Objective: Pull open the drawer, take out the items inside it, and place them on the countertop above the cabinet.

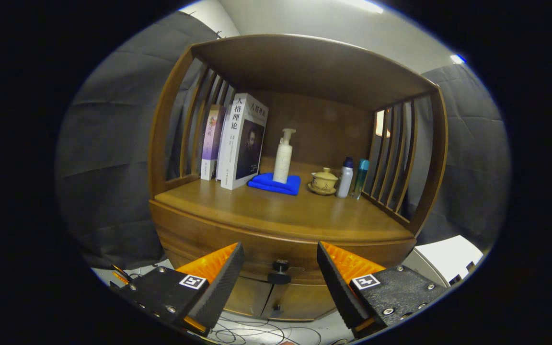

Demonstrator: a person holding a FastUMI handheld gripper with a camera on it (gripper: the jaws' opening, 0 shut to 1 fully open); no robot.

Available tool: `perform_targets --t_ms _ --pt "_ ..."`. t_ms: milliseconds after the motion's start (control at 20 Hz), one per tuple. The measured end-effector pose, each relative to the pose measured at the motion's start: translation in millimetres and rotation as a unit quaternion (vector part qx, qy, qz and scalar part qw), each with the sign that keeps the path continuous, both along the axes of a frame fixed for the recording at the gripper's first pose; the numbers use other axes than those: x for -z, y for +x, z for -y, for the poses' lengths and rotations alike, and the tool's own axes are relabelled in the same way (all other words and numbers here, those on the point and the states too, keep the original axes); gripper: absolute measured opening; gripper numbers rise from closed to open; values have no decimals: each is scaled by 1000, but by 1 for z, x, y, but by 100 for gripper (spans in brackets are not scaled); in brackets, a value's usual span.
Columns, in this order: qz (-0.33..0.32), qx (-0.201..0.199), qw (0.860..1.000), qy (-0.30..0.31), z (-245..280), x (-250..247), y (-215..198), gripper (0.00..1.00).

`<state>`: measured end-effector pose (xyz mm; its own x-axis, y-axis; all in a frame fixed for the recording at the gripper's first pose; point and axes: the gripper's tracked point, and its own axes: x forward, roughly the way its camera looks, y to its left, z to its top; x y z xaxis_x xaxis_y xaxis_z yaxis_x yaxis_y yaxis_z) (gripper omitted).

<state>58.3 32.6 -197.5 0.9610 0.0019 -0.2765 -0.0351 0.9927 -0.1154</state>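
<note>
Tongs (pixel 280 275) spread wide and holding nothing, you face the brown wooden cabinet (pixel 199 230) with its small dark round drawer knob (pixel 280 273) sitting between the two fingers and a little beyond their tips, untouched. That knob is your only handle on the shut curved wooden drawer front (pixel 257 247): it looks hard, smooth and narrow at the stem, so it will likely slip unless you close squarely behind its head and pull straight out along the slides. Expect the drawer to be stiff wood with some weight and friction; a skewed pull could bind it. What lies inside is hidden, so its heft and fragility cannot be judged yet. Above the drawer, the polished wooden desk (pixel 276 213) has a bare front strip for setting things down; farther back stand upright books (pixel 240 141), a white pump bottle (pixel 283 158) on a folded blue cloth (pixel 276 184), a pale lidded ceramic cup on a saucer (pixel 324 181), and two small bottles (pixel 352 178) near the slatted right side. The cup looks breakable and the bottles tippy, so keep placements well forward of them.
</note>
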Motion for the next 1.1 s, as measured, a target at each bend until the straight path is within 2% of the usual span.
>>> perform_targets --t_ms 350,550,950,1100 --pt "19 41 997 67 9 39 12 94" --pt "-14 35 997 66 4 76 20 93" --pt "-42 33 997 58 0 108 35 73" --pt "-41 39 997 53 6 113 44 54"
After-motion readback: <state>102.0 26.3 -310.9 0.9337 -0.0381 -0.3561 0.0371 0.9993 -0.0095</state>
